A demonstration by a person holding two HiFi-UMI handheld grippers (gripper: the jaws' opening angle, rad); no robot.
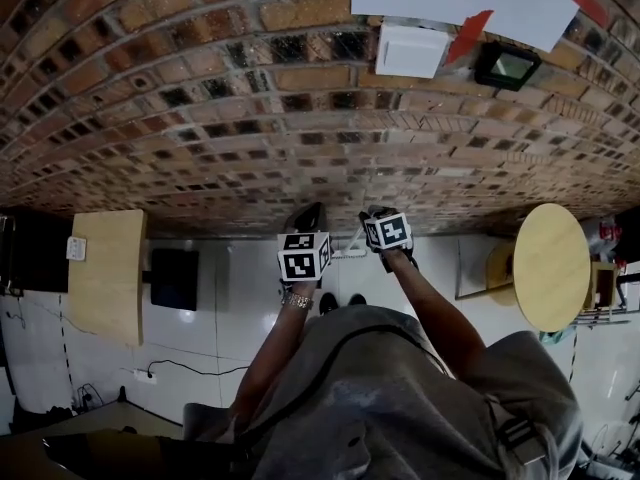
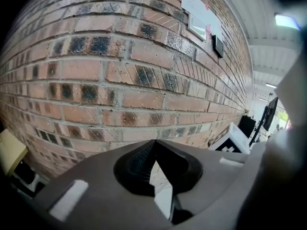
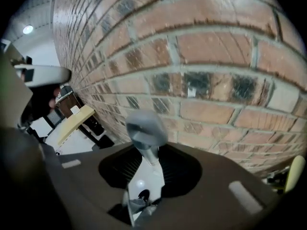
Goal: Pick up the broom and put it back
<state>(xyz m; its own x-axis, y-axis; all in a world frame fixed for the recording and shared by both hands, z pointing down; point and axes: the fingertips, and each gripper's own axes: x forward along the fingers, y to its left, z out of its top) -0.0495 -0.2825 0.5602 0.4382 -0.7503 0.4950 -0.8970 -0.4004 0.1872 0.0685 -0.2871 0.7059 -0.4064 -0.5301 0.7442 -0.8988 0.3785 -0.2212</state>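
Grey broom handle (image 3: 144,128) clamped in right hand-held gripper (image 3: 149,159); left hand-held gripper (image 2: 154,150) closed, empty.

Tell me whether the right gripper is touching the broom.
Touching. Right gripper view: the right gripper grips the broom handle just below its grey cap.

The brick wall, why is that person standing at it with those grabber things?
A person faces the brick wall with a gripper in each hand. The right gripper is clamped on a grey-capped handle, likely the broom's, held near the wall. The left gripper is shut and holds nothing.
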